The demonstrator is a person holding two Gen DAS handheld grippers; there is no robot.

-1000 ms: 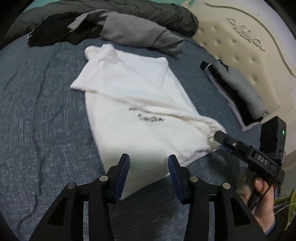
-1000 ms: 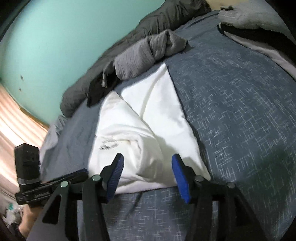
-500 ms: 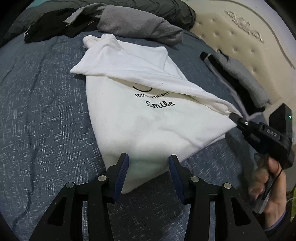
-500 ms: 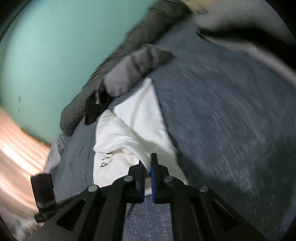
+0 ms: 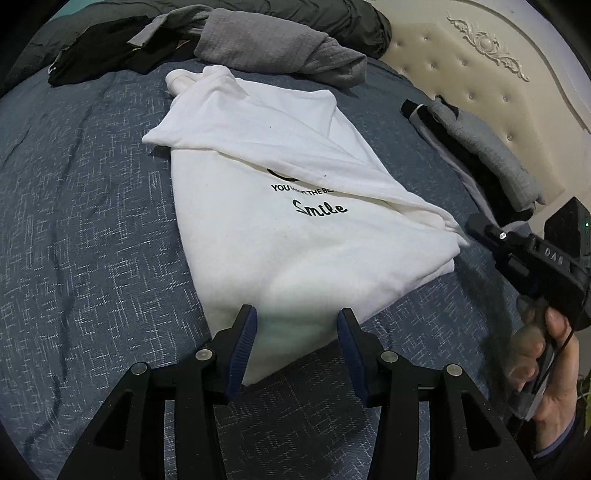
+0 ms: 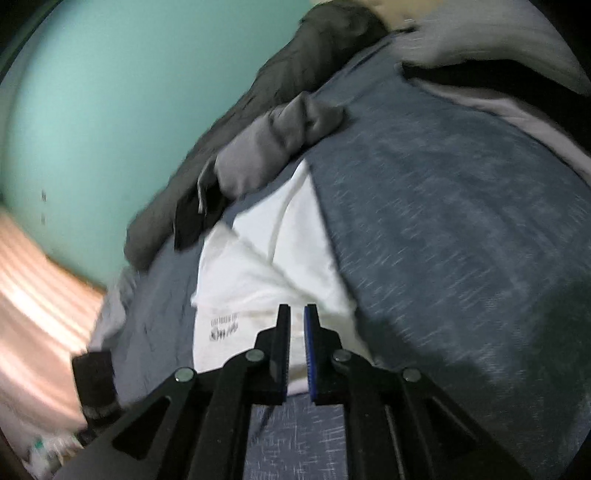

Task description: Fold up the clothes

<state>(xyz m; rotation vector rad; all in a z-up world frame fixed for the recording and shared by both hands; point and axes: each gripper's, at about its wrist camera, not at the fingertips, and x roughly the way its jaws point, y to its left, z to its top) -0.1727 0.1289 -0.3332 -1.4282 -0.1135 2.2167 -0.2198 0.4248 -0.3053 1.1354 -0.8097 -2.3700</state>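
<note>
A white T-shirt with black "Smile" print lies partly folded on the blue bedspread. One flap is folded diagonally across its upper part. My left gripper is open, its blue pads on either side of the shirt's near corner. The right gripper shows in the left wrist view at the shirt's right edge, where the flap's tip ends. In the right wrist view the right gripper is nearly closed over the shirt. A narrow gap shows between the pads, and I cannot tell whether they pinch cloth.
A grey garment and black clothes lie at the far side against a dark duvet. A folded stack of grey and black clothes sits by the cream tufted headboard. A teal wall stands behind the bed.
The right gripper closed from wide open and pulled the shirt's edge outward to the right. The bunched flap flattened, uncovering the "Smile" print. The left gripper stayed open at the near corner.
</note>
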